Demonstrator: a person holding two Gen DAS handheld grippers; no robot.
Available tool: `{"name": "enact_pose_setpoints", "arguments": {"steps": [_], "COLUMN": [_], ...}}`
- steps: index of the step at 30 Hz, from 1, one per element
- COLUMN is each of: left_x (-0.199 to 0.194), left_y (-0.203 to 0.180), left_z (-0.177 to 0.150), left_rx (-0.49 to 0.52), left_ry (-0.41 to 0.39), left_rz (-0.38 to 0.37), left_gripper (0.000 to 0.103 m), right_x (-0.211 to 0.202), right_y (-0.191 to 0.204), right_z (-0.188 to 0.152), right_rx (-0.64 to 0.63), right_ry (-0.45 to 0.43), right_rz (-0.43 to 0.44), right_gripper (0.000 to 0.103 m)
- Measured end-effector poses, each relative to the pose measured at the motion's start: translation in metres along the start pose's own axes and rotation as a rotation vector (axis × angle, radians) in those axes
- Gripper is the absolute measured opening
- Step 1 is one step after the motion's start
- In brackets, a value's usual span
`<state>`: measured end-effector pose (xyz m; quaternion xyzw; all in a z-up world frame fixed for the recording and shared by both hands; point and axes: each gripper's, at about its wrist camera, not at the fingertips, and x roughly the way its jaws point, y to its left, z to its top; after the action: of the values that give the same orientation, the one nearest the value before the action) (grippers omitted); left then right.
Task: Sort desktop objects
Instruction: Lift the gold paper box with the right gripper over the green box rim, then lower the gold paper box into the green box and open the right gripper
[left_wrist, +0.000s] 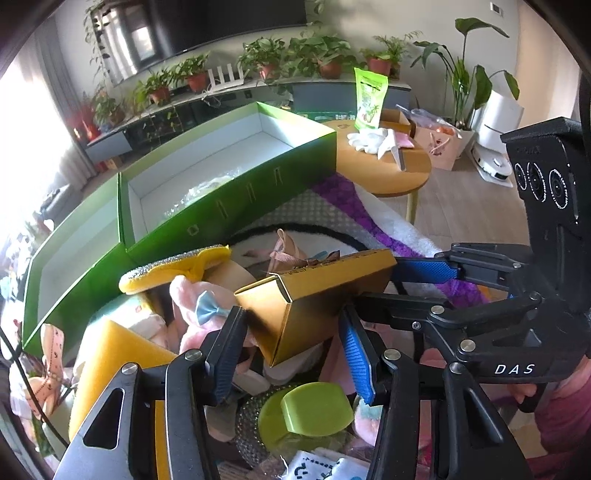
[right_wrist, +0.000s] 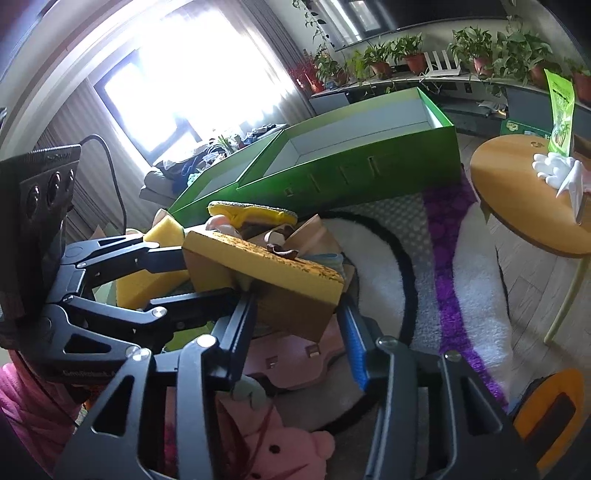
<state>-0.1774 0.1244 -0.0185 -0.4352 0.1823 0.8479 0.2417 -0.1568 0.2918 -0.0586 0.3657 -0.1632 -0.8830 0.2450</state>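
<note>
While both my claws sit at the gold box (left_wrist: 314, 295), my left claw (left_wrist: 291, 343) has its pads against one end and my right claw (right_wrist: 301, 336) straddles the other end, where I can't tell if the pads touch. Box hangs over a pile of pink plush toys (right_wrist: 273, 443) and yellow sponges (left_wrist: 110, 354); open green box (left_wrist: 229, 184) just behind, round wooden table (right_wrist: 517, 184) beyond.

Beyond my claws: potted plants (left_wrist: 266, 61) lined along low shelf (left_wrist: 229, 92). Round wooden side table (right_wrist: 517, 192) stands on purple-white rug (right_wrist: 454, 266). Bright window (right_wrist: 192, 74) behind.
</note>
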Motion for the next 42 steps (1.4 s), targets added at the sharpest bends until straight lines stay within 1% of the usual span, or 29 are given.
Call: {"name": "enact_pose_setpoints", "arguments": {"steps": [4,7,10,16,21,28,33,42], "left_x": [-0.003,-0.007,-0.012,-0.027,-0.043,-0.053,-0.056,-0.049], "left_y": [-0.004,-0.005,-0.004,0.001,0.011,0.031,0.047,0.064], "left_z": [0.003,0.006,0.011,0.021,0.027,0.037,0.05,0.07], "left_rx": [0.02,0.02,0.016,0.012,-0.001,-0.041,-0.078,-0.086], "left_ry": [-0.005,-0.019,-0.04,-0.08,-0.119,-0.146,-0.171,-0.188], "left_rz": [0.023,0.041,0.043,0.065,0.09,0.102,0.094,0.108], "left_gripper": [0.048,0.048,0.048,0.048,0.048,0.048,0.048,0.048], "right_x": [-0.006,-0.017,-0.026,-0.036,-0.041,-0.038,-0.033,-0.017], "right_y": [0.004,0.012,0.019,0.022,0.034,0.045,0.049,0.046], "right_z": [0.003,0.008,0.016,0.028,0.043,0.064,0.081,0.105], "right_rx": [-0.007,-0.036,-0.076,-0.092,-0.137,-0.185,-0.211,-0.215], "right_ry": [-0.031,-0.07,-0.098,-0.128,-0.155,-0.17,-0.174,-0.176], "right_rz": [-0.024,-0.045,-0.062,-0.061,-0.053,-0.037,-0.034,-0.016], "right_gripper": [0.044,0.044,0.044,0.044,0.044,0.044,0.044,0.044]}}
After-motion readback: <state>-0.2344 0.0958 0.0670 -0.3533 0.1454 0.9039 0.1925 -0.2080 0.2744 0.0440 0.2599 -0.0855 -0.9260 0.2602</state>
